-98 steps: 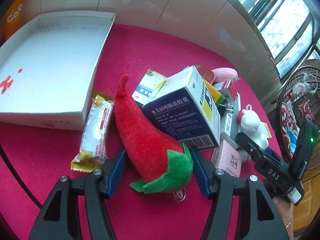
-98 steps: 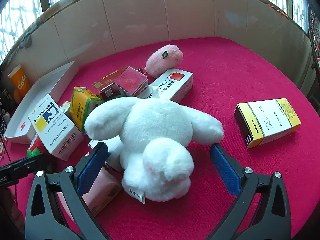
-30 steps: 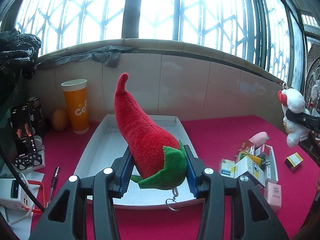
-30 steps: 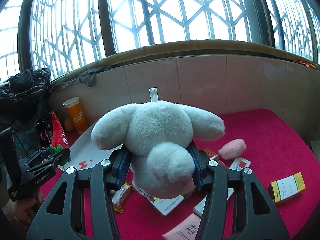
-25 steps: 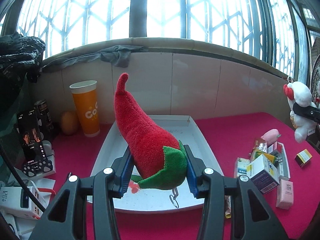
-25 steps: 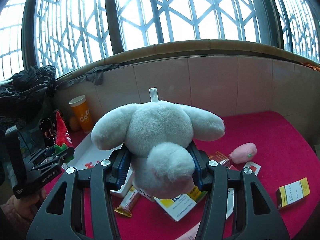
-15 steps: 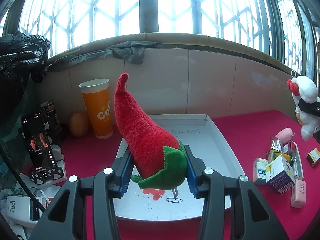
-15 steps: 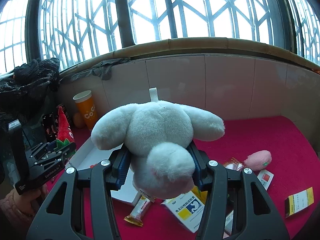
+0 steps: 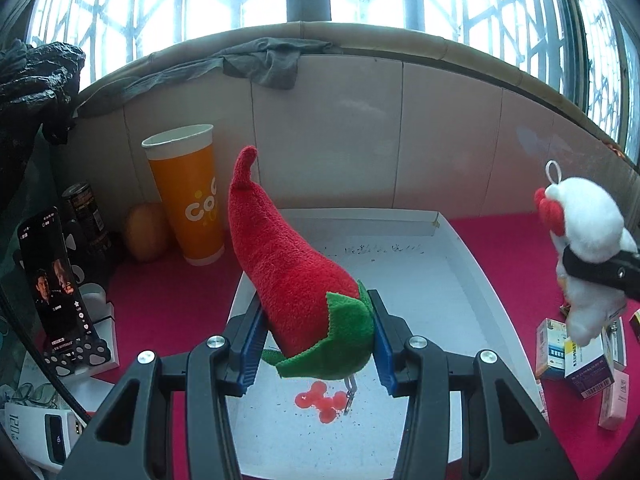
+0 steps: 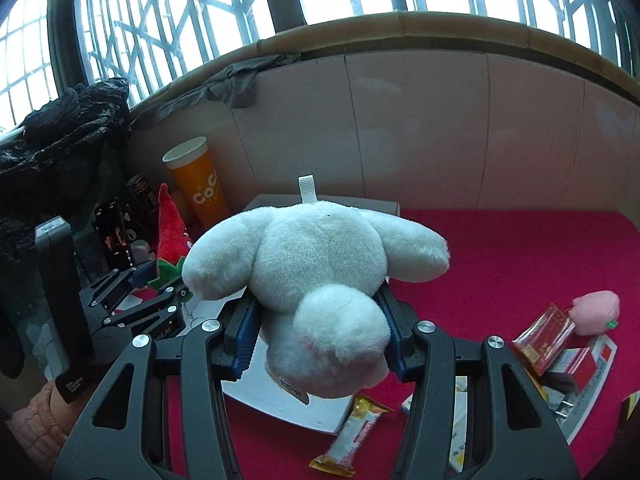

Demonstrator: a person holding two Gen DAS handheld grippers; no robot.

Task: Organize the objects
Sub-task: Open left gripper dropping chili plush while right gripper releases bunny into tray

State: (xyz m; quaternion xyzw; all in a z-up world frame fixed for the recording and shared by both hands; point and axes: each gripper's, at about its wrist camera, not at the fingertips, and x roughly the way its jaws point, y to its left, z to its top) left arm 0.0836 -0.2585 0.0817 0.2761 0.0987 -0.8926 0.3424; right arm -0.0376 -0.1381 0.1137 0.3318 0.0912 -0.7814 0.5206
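Lower centre of the left wrist view: the left gripper (image 9: 316,340) is clamped on a red plush chili (image 9: 292,276), its blue pads pressed to either side of the green leafy end, the red tip pointing up toward the tiled wall (image 9: 360,140). The chili hangs above a white tray (image 9: 452,280) that fills the middle of the frame on a red cloth (image 9: 168,292); red marks (image 9: 320,400) show on the tray floor under the toy. An orange cup (image 9: 188,196) stands upper left of the tray by the wall, and a phone (image 9: 52,280) is propped at the left edge. At the right edge the white plush (image 9: 588,240) hangs in the other tool's black fingers, above a cluster of small boxes (image 9: 580,360) in the lower right.

In the right wrist view the right gripper (image 10: 316,332) is clamped on the white plush (image 10: 316,272), which fills the centre and hides much of the tray (image 10: 280,400) behind it. A snack bar (image 10: 352,432) lies on the cloth (image 10: 520,248) just below the tray's near edge. At lower right lie more boxes (image 10: 560,348) and a pink plush (image 10: 596,306). At left, the left gripper (image 10: 160,276) holds the chili (image 10: 170,232) near the cup (image 10: 198,184), with a pink sleeve (image 10: 36,420) in the lower left corner.
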